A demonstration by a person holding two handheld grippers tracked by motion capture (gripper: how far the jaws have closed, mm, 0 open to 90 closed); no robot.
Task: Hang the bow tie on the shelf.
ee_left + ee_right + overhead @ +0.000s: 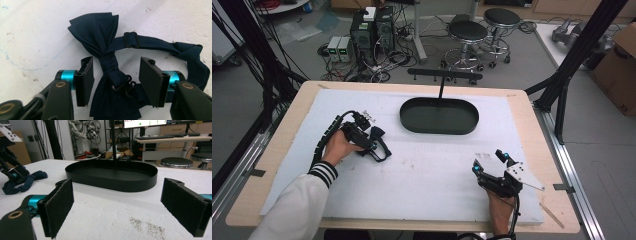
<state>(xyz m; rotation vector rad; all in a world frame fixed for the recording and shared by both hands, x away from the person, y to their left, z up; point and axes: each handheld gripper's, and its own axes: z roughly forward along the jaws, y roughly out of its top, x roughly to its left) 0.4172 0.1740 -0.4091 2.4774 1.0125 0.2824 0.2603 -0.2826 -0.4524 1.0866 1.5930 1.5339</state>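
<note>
left hand-held gripper [116, 80] apart astride bow tie [105, 57] | strap partly hidden, perhaps clasped | right hand-held gripper [120, 207] apart

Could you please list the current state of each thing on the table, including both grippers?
bow tie: lying flat on the white mat, strap looped beside it, knot between the left gripper's jaws, not yet clamped.
left gripper: open, straddling the knot.
right gripper: open, holding nothing, facing the tray.
black oval tray: empty, upright, with a T-shaped stand rising from it.
</note>
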